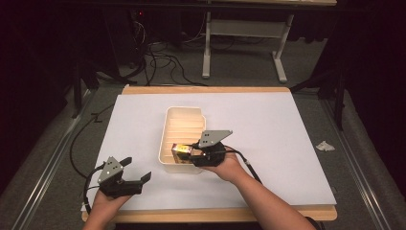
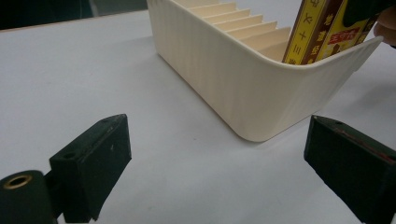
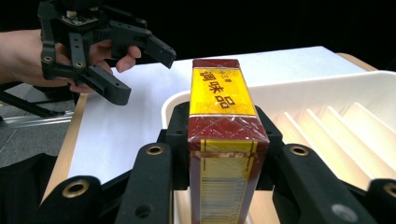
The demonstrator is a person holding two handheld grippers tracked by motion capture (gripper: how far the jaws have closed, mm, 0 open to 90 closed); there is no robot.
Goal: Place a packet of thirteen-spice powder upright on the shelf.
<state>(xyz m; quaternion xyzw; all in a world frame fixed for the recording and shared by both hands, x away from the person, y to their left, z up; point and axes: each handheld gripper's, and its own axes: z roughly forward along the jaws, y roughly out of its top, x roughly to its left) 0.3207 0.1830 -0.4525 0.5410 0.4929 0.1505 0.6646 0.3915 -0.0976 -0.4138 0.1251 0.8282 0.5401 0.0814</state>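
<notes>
At the near end of the cream slotted tray (image 1: 184,115), the right gripper (image 1: 198,154) clamps a red-and-yellow seasoning box (image 3: 223,135) between its jaws, the box's long axis running away from the hand, its lower end already inside the nearest slot. Off to the left, well apart, the left gripper (image 1: 136,172) hangs wide open and empty above the white table sheet (image 1: 287,143). Beyond lie grey carpet, cables and a desk frame (image 1: 244,38).

Lab-like workroom, paper-covered table (image 1: 287,143), floor cables (image 1: 163,62), dark curtains, desk frame (image 1: 244,43)
</notes>
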